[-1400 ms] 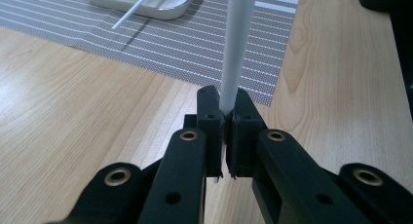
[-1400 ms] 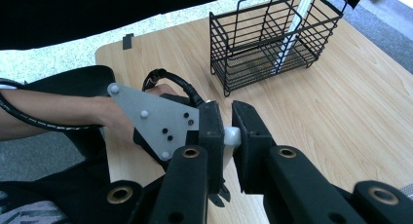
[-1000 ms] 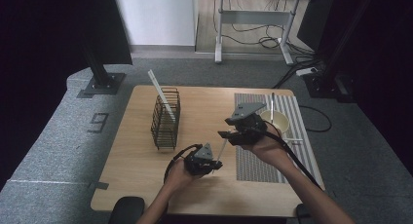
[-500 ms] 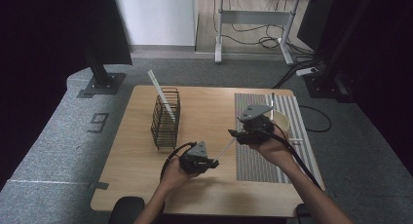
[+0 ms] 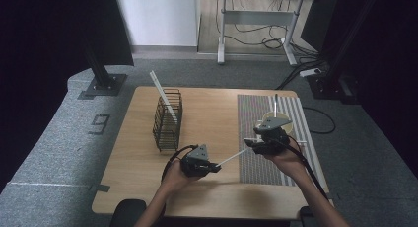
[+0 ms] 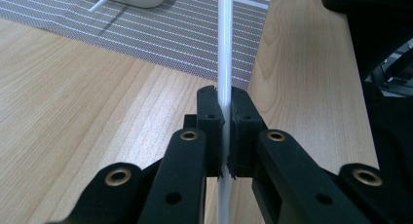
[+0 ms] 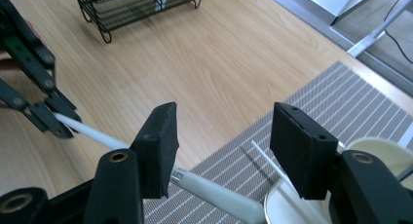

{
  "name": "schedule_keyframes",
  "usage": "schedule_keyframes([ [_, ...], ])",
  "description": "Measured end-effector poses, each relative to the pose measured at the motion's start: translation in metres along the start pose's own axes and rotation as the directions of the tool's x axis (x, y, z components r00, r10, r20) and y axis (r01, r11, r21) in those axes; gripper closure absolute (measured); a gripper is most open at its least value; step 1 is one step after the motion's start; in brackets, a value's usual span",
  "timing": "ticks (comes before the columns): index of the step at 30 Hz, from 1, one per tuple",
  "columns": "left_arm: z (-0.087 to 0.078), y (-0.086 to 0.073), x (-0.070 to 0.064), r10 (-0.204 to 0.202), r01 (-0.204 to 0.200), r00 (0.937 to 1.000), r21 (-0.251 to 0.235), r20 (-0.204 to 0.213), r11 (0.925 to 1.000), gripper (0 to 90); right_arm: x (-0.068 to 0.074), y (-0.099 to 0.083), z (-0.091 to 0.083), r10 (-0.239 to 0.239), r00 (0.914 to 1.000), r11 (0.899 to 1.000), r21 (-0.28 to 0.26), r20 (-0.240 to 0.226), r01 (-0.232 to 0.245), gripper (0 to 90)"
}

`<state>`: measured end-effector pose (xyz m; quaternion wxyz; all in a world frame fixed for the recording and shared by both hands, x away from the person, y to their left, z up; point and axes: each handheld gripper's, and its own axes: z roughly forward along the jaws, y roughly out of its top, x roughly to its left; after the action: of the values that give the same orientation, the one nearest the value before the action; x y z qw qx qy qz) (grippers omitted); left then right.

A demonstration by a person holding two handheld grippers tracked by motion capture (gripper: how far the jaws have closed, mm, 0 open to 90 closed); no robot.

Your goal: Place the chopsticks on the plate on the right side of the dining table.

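1. The jaws of the left gripper (image 6: pixel 223 136) are clenched on a thin white stick (image 6: pixel 225 48), which passes straight up between the two pads and runs on past their tips over the wooden table (image 6: pixel 73 97).
2. From the high view the left gripper (image 5: pixel 209 166) holds the stick's (image 5: pixel 231 159) near end, and the stick slants away from its jaws toward the right gripper (image 5: pixel 256 143).
3. The jaws of the right gripper (image 7: pixel 221 141) stand wide apart, released, with nothing between the pads.
4. In the right gripper view the stick (image 7: pixel 97 134) runs from the left gripper (image 7: pixel 46 119), off to the left of these jaws, and passes behind and under the left pad.
5. Its thicker grey-white end (image 7: pixel 219 197) lies below the gap, over the striped mat (image 7: pixel 341 107); whether it touches the mat is hard to tell.
6. A white bowl (image 7: pixel 384 153) sits just behind the right pad, with another thin stick (image 7: pixel 268 160) leaning out of it.
7. A black wire rack (image 5: pixel 167 119) stands well beyond the left jaws, holding a white strip (image 5: pixel 162 96) tilted upward.
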<state>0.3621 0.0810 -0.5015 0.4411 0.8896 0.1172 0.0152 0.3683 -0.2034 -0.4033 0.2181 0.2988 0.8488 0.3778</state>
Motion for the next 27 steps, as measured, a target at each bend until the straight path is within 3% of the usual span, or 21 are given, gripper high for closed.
schedule_keyframes([
  [12,-0.005,-0.002,0.001,0.027,-0.027,0.9996,-0.037,0.001,0.999,85.4,-0.003,-0.034,0.012,0.038,0.9991,0.999,0.012,0.019,-0.038,42.9],
  [27,-0.007,-0.002,-0.001,0.052,-0.051,0.9985,-0.067,0.013,0.9964,85.6,-0.005,-0.057,0.026,0.077,0.997,0.997,0.029,0.009,-0.077,42.9],
])
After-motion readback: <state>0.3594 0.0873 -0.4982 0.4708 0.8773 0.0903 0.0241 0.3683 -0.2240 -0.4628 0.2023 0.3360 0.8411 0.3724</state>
